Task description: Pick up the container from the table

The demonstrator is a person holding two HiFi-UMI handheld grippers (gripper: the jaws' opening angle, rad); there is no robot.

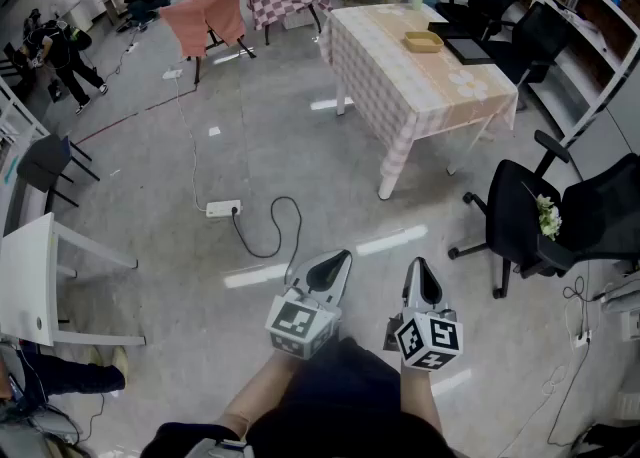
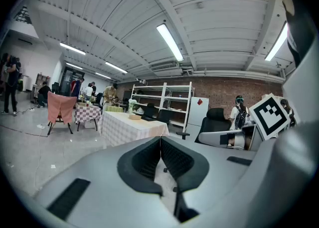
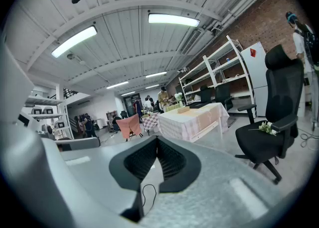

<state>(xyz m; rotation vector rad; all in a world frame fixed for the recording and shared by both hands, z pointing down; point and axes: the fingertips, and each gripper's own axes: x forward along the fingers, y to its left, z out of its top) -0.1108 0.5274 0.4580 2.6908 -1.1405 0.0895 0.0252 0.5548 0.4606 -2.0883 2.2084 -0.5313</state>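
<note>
Left gripper and right gripper side by side, fingers together, empty.
</note>
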